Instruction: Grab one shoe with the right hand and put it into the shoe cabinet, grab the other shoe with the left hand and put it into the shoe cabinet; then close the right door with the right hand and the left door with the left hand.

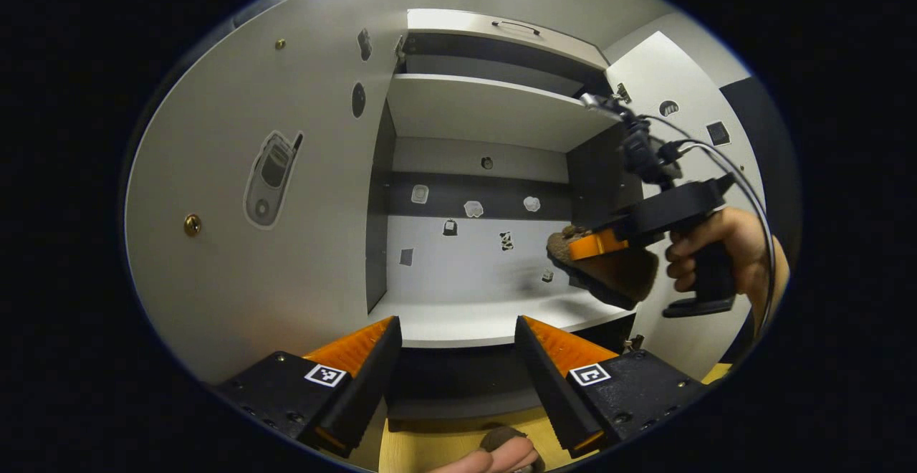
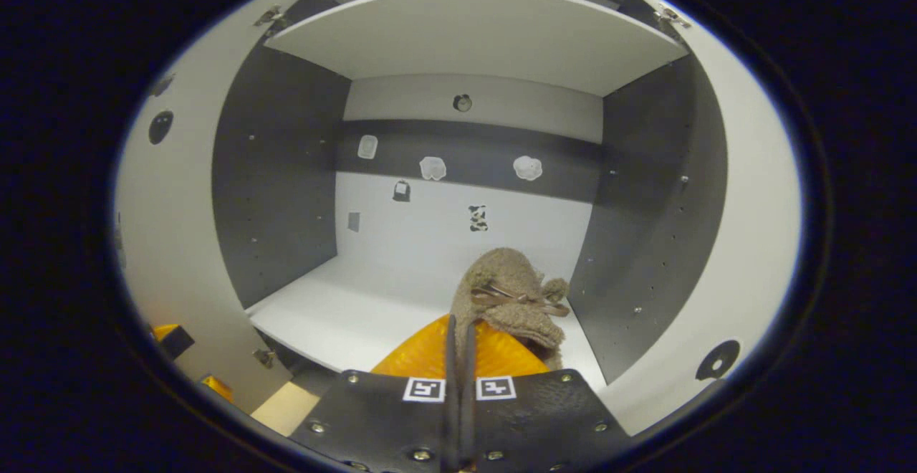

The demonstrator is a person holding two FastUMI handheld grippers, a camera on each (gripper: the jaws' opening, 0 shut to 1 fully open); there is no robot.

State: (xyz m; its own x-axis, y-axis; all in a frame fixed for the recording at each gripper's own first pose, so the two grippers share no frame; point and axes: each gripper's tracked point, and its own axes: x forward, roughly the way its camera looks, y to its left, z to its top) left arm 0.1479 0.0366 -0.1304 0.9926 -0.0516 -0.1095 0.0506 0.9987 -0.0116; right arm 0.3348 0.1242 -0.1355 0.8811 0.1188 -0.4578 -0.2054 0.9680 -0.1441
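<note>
Right gripper (image 2: 458,358) is pinching the fuzzy brown shoe (image 2: 512,294) by its rim, fingers clamped together on it, and I'm carrying it in over the front edge of the lower shelf (image 2: 337,315) of the shoe cabinet (image 2: 279,165). Shoe is hanging above the shelf near the right wall, not set down as far as I can tell. To do this well I'm aiming deeper and lower so the sole lands flat, keeping off the right wall, and leaving the left half free for the second shoe; letting go only once it's resting. Left gripper (image 1: 458,358) is idling with fingers spread wide, nothing between them, in front of the cabinet. Left gripper view is giving me the side look: my right hand (image 1: 716,251) on the handle, the shoe's tilt, the left door (image 1: 272,193) and right door (image 1: 680,129) both swung open. Right gripper view is giving the shelf depth and the shoe's toe.
</note>
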